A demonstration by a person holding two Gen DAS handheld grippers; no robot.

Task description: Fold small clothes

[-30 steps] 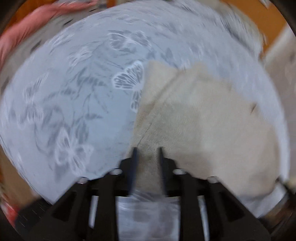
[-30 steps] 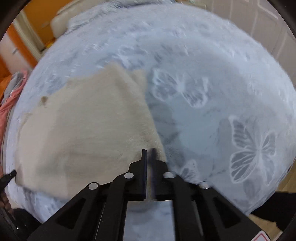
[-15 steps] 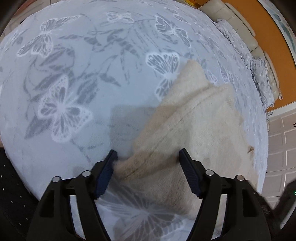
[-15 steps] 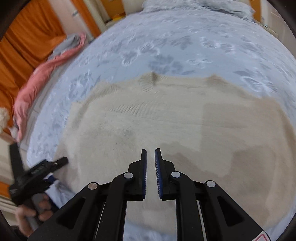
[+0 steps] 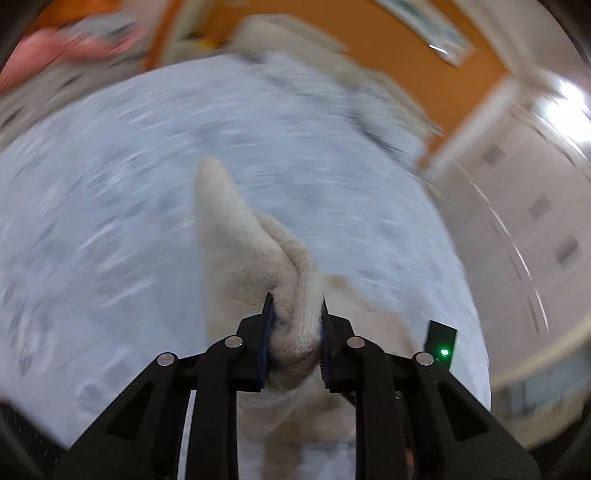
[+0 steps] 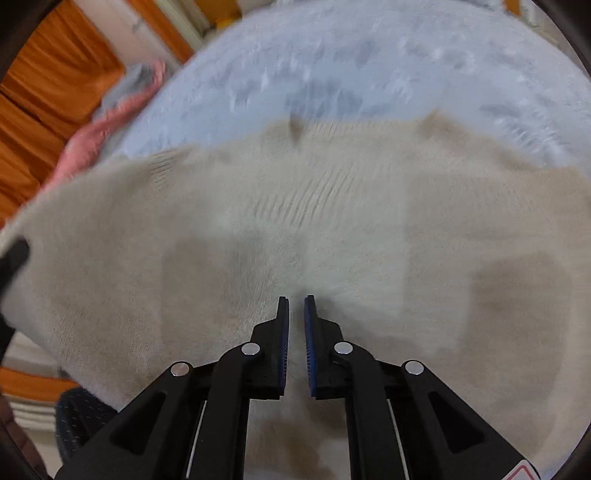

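A cream fleece garment [image 6: 332,229] lies spread on a pale blue butterfly-print bedspread [image 6: 369,62]. My left gripper [image 5: 294,306] is shut on a bunched edge of the cream garment [image 5: 255,254] and holds it lifted above the bedspread [image 5: 110,184]. My right gripper [image 6: 295,302] hovers low over the middle of the garment with its jaws nearly together and nothing visible between them. The left gripper's black tip [image 6: 13,254] shows at the left edge of the right wrist view.
A pink and grey blanket [image 6: 107,122] lies at the bed's far left side, by orange curtains [image 6: 44,92]. White wardrobe doors [image 5: 524,206] and an orange wall [image 5: 424,62] stand beyond the bed. Pillows [image 5: 295,33] lie at the head.
My left gripper has closed on the garment's edge and lifted it, swinging fast. My right gripper has stayed closed over the garment's middle.
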